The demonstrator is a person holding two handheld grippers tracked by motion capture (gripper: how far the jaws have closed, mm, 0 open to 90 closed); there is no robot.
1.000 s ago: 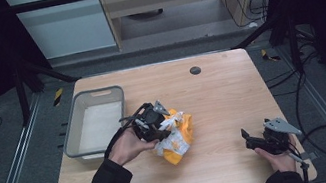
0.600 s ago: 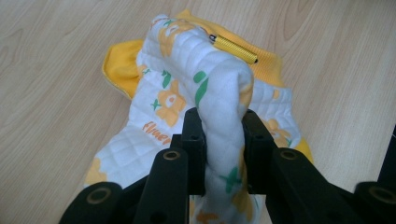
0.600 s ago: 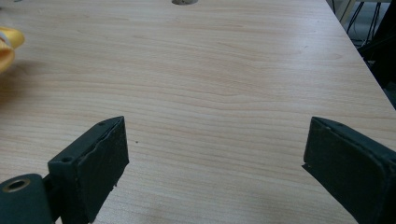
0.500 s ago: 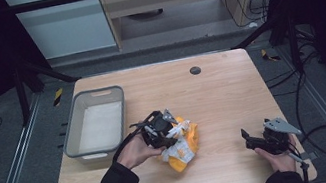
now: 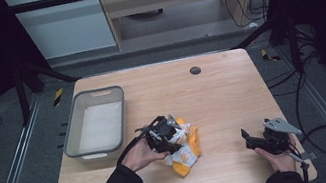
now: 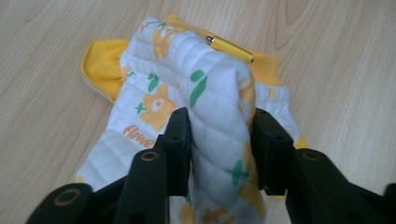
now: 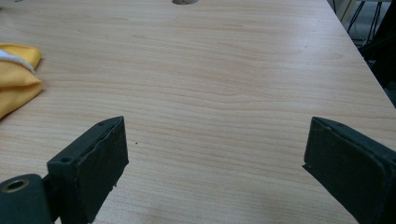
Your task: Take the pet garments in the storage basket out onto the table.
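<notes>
The left gripper (image 6: 219, 135) pinches a raised fold of the quilted cloth (image 6: 187, 93) near table centre — soft, light, likely to sag, best taken at bunched folds. At 4 o'clock, the right gripper (image 7: 215, 158) rests spread, its 2 jaws empty.

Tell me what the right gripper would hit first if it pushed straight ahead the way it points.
Likely nothing soon: the open right gripper faces bare light wooden table. The yellow quilted flower-print cloth lies off to its side, though depth is unclear.
</notes>
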